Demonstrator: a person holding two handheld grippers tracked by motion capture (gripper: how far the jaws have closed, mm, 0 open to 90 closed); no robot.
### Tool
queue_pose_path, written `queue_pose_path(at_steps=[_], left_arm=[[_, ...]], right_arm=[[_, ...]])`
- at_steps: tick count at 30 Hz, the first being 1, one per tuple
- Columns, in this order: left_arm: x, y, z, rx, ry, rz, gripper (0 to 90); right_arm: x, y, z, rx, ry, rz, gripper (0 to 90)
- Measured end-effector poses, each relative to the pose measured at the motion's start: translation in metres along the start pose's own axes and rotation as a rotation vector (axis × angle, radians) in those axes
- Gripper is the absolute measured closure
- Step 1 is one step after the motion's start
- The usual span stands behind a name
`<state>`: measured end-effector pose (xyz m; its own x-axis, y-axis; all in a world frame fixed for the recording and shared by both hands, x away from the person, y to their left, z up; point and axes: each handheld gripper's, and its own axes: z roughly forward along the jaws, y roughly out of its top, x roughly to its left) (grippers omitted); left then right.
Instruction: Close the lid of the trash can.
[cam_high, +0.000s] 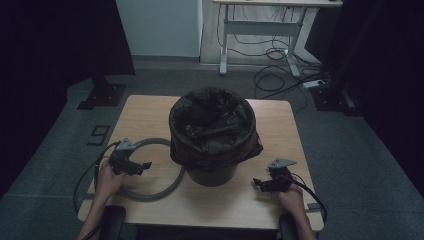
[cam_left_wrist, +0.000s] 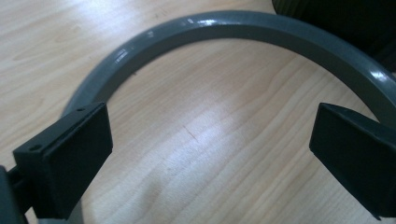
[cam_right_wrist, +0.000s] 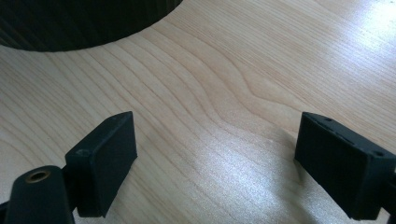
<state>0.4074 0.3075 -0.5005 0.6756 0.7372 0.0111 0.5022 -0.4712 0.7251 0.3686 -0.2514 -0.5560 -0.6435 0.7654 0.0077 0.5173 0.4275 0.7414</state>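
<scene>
**Ring off the bin, bag already in place**

Dark curtains close off the room around a pale wooden worktop (cam_high: 150, 115). From the high view we see a grey bin (cam_high: 212, 172) at its centre, lined with a black bag (cam_high: 212, 125) whose edge is folded over the rim. A grey plastic ring (cam_high: 172, 182) lies flat on the worktop, just beside the bin on the left. We judge the lining done, and fitting the ring over the bag left to do. The left gripper (cam_high: 141, 166) hovers over the ring, and the right gripper (cam_high: 261, 185) waits on the bin's other side.

Through the left gripper view, the ring (cam_left_wrist: 224, 25) is smooth, glossy and unbroken, arcing beyond the spread fingers (cam_left_wrist: 70, 158), which hold nothing.

Looking along the right gripper view, we find its fingers (cam_right_wrist: 105, 161) wide apart over bare wood, near the bin's ribbed base (cam_right_wrist: 79, 21).
</scene>
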Motion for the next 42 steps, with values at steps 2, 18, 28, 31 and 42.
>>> queue_pose_path(at_steps=[2,18,28,31,42], left_arm=[[0.003,0.002,-0.001,0.0,0.001,-0.005,0.0],[0.034,0.01,0.002,0.031,0.019,-0.049,0.0],[0.054,0.004,0.012,0.056,0.028,-0.069,0.0],[0.059,0.0,0.015,0.063,0.029,-0.077,0.0],[0.071,-0.02,0.03,0.123,0.033,-0.103,0.0]], right_arm=[[0.0,0.0,0.0,0.0,0.0,0.0,11.8],[0.0,0.0,0.0,0.0,0.0,-0.001,11.8],[0.0,0.0,0.0,0.0,0.0,0.0,11.8],[0.0,0.0,0.0,0.0,0.0,0.0,11.8],[0.0,0.0,0.0,0.0,0.0,0.0,11.8]])
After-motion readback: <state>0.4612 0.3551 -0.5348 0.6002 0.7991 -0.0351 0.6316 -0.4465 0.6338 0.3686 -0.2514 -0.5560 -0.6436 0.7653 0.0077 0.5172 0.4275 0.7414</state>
